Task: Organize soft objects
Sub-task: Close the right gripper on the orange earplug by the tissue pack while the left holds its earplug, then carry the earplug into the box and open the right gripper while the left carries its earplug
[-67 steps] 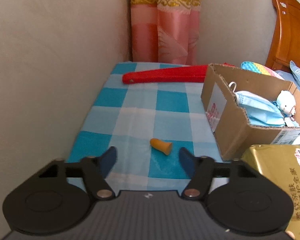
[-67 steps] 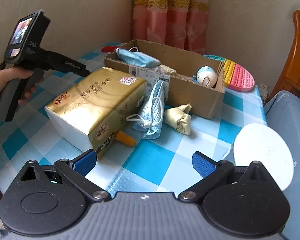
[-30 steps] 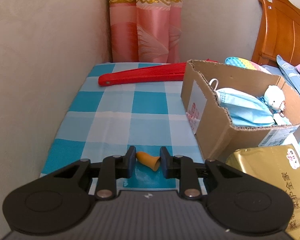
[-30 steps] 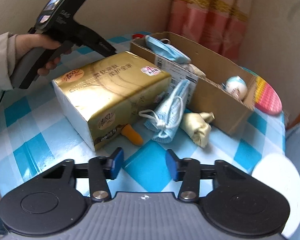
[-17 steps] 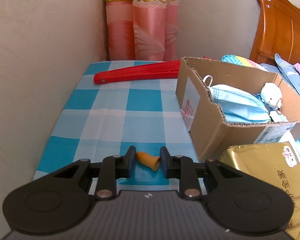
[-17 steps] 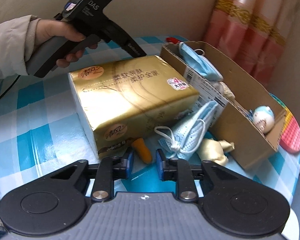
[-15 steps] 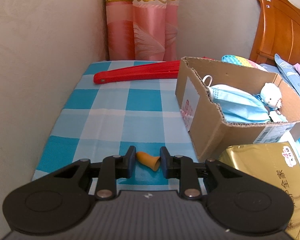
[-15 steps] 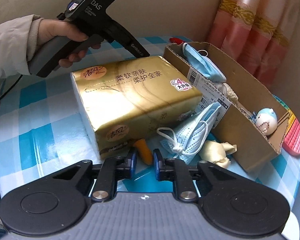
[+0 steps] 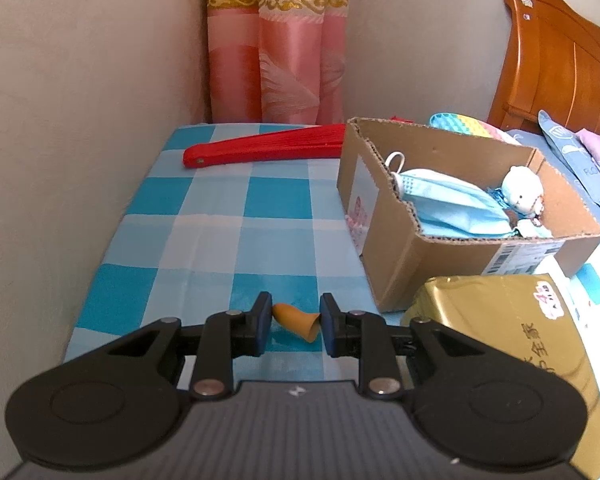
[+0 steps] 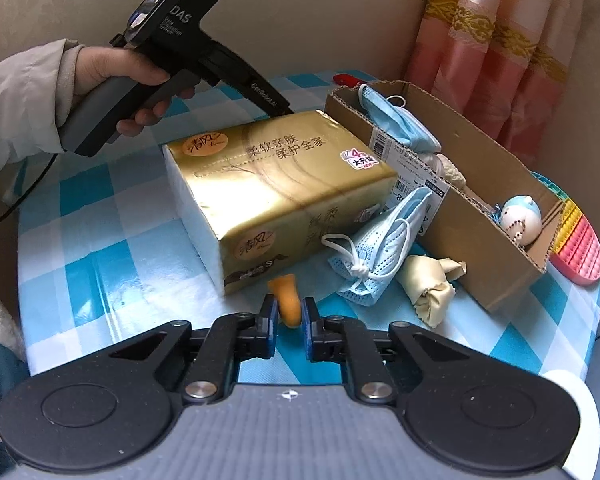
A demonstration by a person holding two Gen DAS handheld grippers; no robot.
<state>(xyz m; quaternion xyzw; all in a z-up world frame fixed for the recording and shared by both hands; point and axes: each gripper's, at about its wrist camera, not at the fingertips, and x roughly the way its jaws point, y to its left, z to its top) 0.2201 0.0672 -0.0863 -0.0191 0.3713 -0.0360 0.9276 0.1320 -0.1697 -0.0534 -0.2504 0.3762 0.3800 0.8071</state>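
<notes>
Both grippers, left gripper [image 9: 292, 322] and right gripper [image 10: 287, 317], have been closed on small orange foam earplugs [image 9: 295, 320] [image 10: 286, 299]; either could be squeezed out.

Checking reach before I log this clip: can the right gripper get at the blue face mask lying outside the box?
Probably not yet: the right gripper is shut on an orange earplug. The path to the face mask looks free.

Black hand-held gripper [image 9: 292, 325] with blue pads [image 9: 263, 322], silver screws, grey ribbed body. Bare-skinned left hand [image 10: 116, 76], pale grey sleeve [image 10: 18, 100], black cable.
</notes>
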